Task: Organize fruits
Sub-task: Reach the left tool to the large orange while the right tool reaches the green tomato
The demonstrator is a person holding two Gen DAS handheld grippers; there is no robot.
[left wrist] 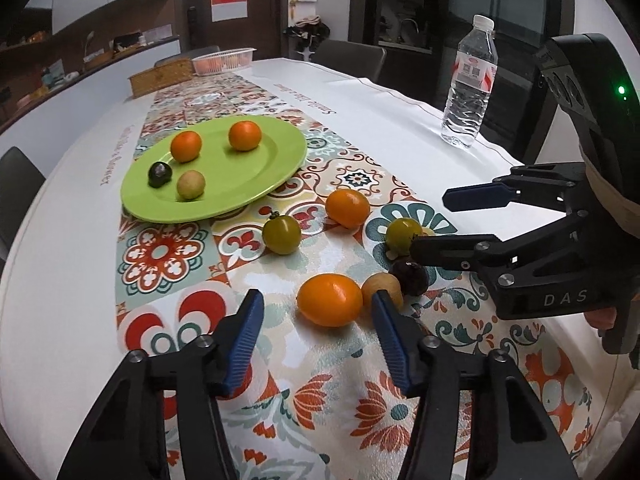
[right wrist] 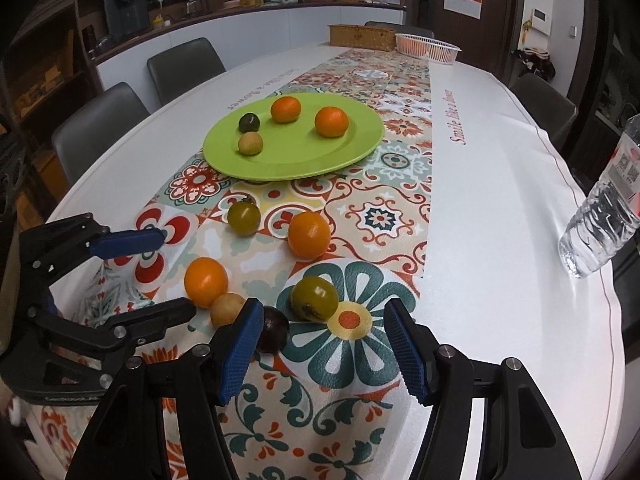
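A green plate holds two oranges, a dark fruit and a tan fruit. Loose on the patterned cloth lie an orange, a tan fruit, a dark fruit, a green tomato, another green tomato and a second orange. My left gripper is open and empty, just short of the near orange. My right gripper is open and empty, its jaws on either side of the near green tomato.
A water bottle stands at the table's right edge. A wicker box and a white basket stand at the far end. Grey chairs line the table.
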